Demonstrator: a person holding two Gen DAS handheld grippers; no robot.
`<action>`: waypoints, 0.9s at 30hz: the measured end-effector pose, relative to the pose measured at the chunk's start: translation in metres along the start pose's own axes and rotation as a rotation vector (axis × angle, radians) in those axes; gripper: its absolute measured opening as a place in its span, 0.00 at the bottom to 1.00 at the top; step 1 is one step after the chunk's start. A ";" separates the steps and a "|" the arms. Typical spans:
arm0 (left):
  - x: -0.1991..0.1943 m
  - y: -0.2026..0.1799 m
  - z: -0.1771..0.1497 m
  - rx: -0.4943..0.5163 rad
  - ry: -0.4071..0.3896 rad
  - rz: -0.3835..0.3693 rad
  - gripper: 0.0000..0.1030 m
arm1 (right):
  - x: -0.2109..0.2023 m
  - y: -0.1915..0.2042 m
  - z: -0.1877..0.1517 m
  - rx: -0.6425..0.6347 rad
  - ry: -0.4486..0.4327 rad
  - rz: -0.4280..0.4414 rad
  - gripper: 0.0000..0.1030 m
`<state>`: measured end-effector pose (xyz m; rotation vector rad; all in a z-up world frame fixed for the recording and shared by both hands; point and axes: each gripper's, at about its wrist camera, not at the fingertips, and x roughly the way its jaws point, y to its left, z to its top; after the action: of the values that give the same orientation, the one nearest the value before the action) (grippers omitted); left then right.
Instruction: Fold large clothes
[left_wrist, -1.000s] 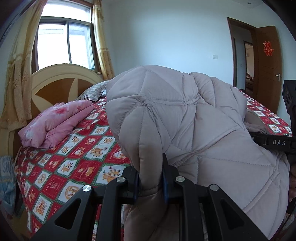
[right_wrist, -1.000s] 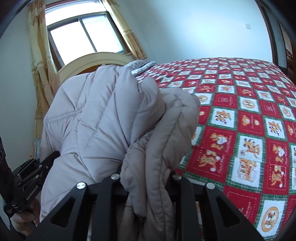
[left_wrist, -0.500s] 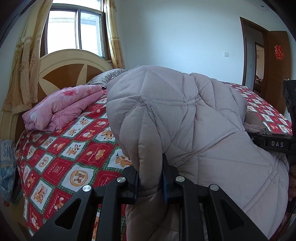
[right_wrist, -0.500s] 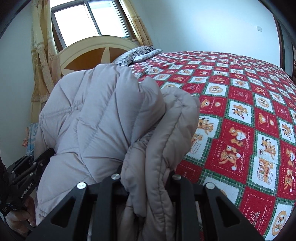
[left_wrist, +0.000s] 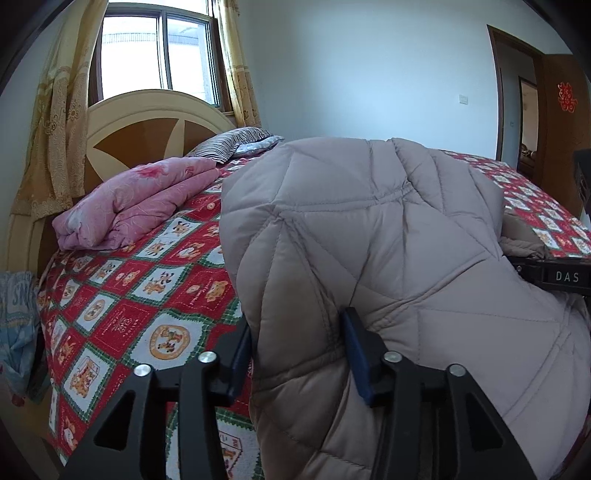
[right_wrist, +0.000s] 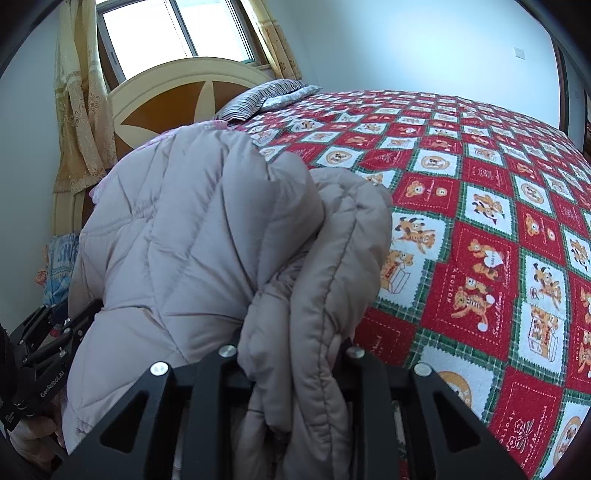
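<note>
Your left gripper (left_wrist: 297, 349) has opened around the quilted coat (left_wrist: 388, 240), while your right gripper (right_wrist: 291, 354) seems clamped on its bunched edge above the bedspread (right_wrist: 480, 221).

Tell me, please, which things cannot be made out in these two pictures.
- Left gripper, left wrist view: the coat fills the gap between the fingers, so the grip is unclear.
- Right gripper, right wrist view: the coat covers both fingertips.
- Pink blanket: in the right wrist view the coat hides nearly all of it.
- Bed: the near edge is cut off.
</note>
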<state>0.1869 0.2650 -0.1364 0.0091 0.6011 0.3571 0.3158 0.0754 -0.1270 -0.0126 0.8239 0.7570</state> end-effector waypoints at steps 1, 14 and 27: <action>0.001 0.001 -0.001 0.005 -0.003 0.007 0.55 | 0.001 0.000 -0.001 0.001 0.004 -0.003 0.27; 0.014 0.012 -0.009 -0.031 0.000 0.048 0.84 | 0.017 -0.014 -0.010 0.046 0.045 -0.045 0.52; 0.022 0.016 -0.015 -0.049 0.001 0.058 0.90 | 0.022 -0.011 -0.011 0.026 0.076 -0.140 0.61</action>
<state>0.1905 0.2859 -0.1595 -0.0211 0.5940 0.4280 0.3252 0.0775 -0.1525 -0.0757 0.8959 0.6165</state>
